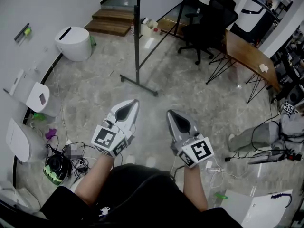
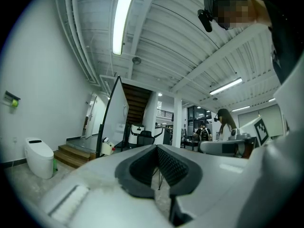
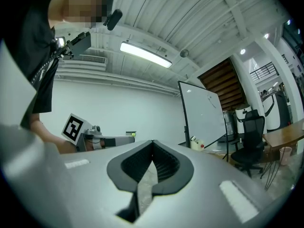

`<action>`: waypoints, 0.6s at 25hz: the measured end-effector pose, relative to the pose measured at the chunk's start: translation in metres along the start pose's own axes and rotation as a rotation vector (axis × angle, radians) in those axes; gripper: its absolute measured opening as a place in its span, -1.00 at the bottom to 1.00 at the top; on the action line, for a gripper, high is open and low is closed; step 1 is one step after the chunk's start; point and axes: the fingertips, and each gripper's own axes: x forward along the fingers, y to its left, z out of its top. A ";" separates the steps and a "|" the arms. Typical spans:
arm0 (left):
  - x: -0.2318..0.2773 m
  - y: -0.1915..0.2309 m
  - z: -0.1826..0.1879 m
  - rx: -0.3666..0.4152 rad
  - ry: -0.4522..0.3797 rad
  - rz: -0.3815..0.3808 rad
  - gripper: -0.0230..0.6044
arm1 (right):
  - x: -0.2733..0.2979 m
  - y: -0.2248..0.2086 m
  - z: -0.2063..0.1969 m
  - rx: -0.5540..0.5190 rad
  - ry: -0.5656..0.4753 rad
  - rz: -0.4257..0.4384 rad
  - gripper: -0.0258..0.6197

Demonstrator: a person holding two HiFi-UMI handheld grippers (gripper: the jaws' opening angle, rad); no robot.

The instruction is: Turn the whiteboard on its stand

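The whiteboard [image 1: 138,27] stands on its black wheeled stand [image 1: 138,83] a short way ahead of me, seen edge-on from above in the head view. It shows as a tall white panel in the left gripper view [image 2: 115,118] and in the right gripper view [image 3: 204,115]. My left gripper [image 1: 135,102] and right gripper [image 1: 169,112] are held side by side close to my body, pointing toward the stand and well short of it. Both are shut with nothing between the jaws, as also seen in the left gripper view [image 2: 156,147] and the right gripper view [image 3: 152,141].
White toilets [image 1: 73,42] line the left wall, with cables and a helmet [image 1: 56,167] on the floor near my left. Wooden steps [image 1: 111,22] lie behind the stand. A black office chair [image 1: 206,25] and a wooden table [image 1: 249,56] stand at the right. A seated person [image 1: 266,132] is at the far right.
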 end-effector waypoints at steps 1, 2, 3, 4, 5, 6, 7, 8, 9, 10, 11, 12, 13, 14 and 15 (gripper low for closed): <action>0.002 -0.001 -0.001 -0.001 0.000 0.003 -0.91 | -0.002 -0.003 0.000 0.000 0.000 0.001 -0.91; 0.004 -0.003 -0.001 -0.002 0.001 0.005 -0.91 | -0.003 -0.005 0.001 0.000 -0.001 0.004 -0.91; 0.006 -0.004 -0.002 -0.001 0.002 0.006 -0.91 | -0.005 -0.008 0.002 0.001 -0.001 0.007 -0.91; 0.009 -0.006 -0.001 0.000 0.003 0.007 -0.91 | -0.005 -0.010 0.003 0.002 -0.001 0.011 -0.91; 0.012 -0.008 -0.001 0.001 0.004 0.007 -0.91 | -0.006 -0.012 0.004 0.004 -0.001 0.017 -0.91; 0.015 -0.010 -0.001 0.002 0.004 0.008 -0.91 | -0.006 -0.015 0.004 0.006 0.000 0.023 -0.91; 0.017 -0.012 -0.002 0.003 0.004 0.010 -0.91 | -0.007 -0.016 0.004 0.008 0.001 0.030 -0.91; 0.019 -0.014 -0.003 0.003 0.003 0.012 -0.91 | -0.009 -0.018 0.003 0.009 0.001 0.036 -0.91; 0.020 -0.015 -0.003 0.002 0.003 0.016 -0.91 | -0.010 -0.019 0.002 0.010 0.002 0.041 -0.91; 0.021 -0.016 -0.004 0.001 0.002 0.019 -0.91 | -0.011 -0.021 0.001 0.011 0.002 0.044 -0.91; 0.022 -0.017 -0.005 0.002 0.003 0.023 -0.91 | -0.012 -0.023 0.000 0.012 0.003 0.047 -0.91; 0.022 -0.017 -0.007 0.003 0.005 0.027 -0.91 | -0.013 -0.024 -0.001 0.014 0.004 0.051 -0.91; 0.022 -0.017 -0.008 0.002 0.008 0.032 -0.91 | -0.015 -0.026 -0.001 0.017 0.006 0.055 -0.91; 0.022 -0.017 -0.009 0.001 0.009 0.038 -0.91 | -0.016 -0.027 -0.002 0.019 0.006 0.059 -0.90; 0.022 -0.017 -0.010 0.000 0.010 0.044 -0.91 | -0.018 -0.029 -0.002 0.020 0.007 0.063 -0.91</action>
